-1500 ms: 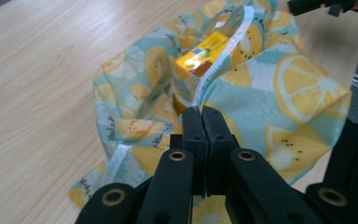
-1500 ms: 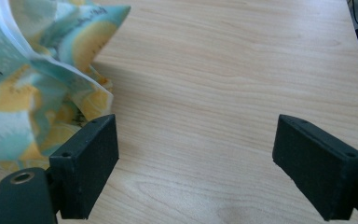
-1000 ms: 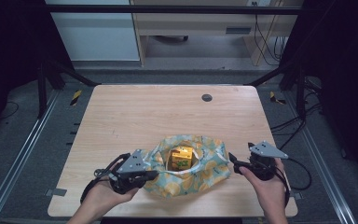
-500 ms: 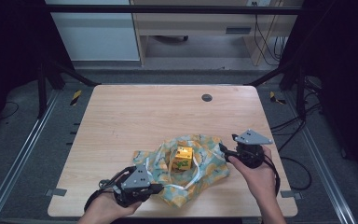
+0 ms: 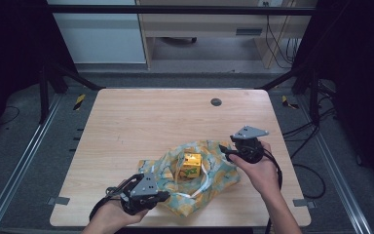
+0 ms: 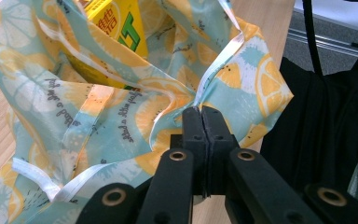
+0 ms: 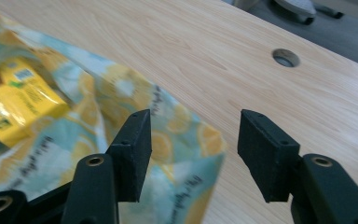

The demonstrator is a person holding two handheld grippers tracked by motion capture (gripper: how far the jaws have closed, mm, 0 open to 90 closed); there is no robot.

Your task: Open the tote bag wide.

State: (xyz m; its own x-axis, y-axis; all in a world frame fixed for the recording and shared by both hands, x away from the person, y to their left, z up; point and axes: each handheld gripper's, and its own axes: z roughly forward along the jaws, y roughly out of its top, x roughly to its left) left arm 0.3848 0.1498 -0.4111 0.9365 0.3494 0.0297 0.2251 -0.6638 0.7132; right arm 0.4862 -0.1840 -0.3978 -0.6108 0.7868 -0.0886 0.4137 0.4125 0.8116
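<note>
High view: wooden table point(image 5: 141, 122), pale grain, round hole point(image 5: 216, 102) near the far edge. Printed cloth bag point(image 5: 195, 183) lies crumpled toward the near edge, yellow carton point(image 5: 191, 165) sitting inside its open mouth. My left gripper point(image 5: 161, 196) is at the bag's near-left corner; my right gripper point(image 5: 222, 152) is at its far-right edge.

Left gripper view: my two black jaws are pressed together, pinching a fold of the bag point(image 6: 121, 116) at its white-taped hem. Cloth is thin, creased, pale blue with orange-slice print and small script. Carton point(image 6: 116, 28) stands behind a fold, green lettering on glossy yellow.

Right gripper view: my jaws stand wide apart, holding nothing. The bag's edge point(image 7: 168, 149) lies under the left jaw; bare table point(image 7: 214, 60) shows through the gap. Carton point(image 7: 18, 105) rests inside the bag, label side up.
</note>
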